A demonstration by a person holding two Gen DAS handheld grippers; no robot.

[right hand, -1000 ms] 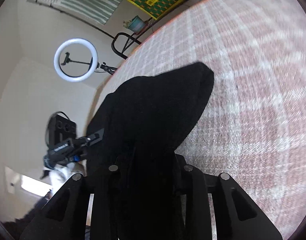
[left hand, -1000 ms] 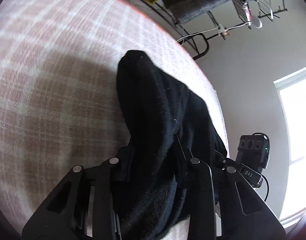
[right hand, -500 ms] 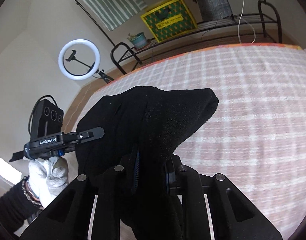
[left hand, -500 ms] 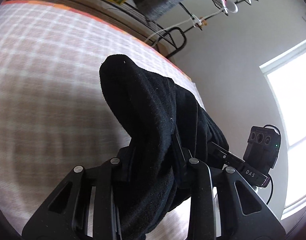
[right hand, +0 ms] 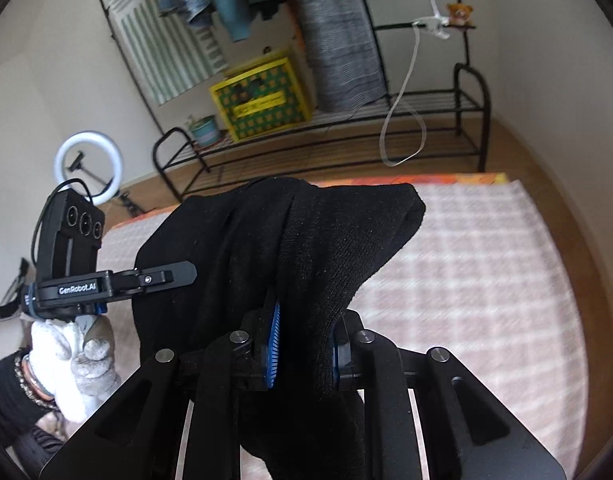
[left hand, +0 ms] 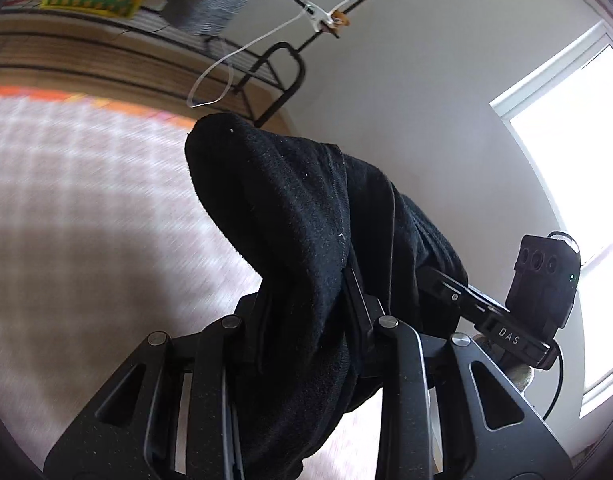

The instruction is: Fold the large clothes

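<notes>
Two grippers: left gripper point(left hand: 306, 312) and right gripper point(right hand: 302, 344), each clenched on black sweater point(right hand: 306, 240).
Sweater position: raised above plaid bed cover point(right hand: 486, 260).

The right gripper point(right hand: 302, 344) clamps black garment point(right hand: 306, 240) above plaid bedspread point(right hand: 486, 280).

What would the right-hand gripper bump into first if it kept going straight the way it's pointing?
Past the black garment the right gripper already clamps, probably the checked blanket; depth is unclear.
</notes>
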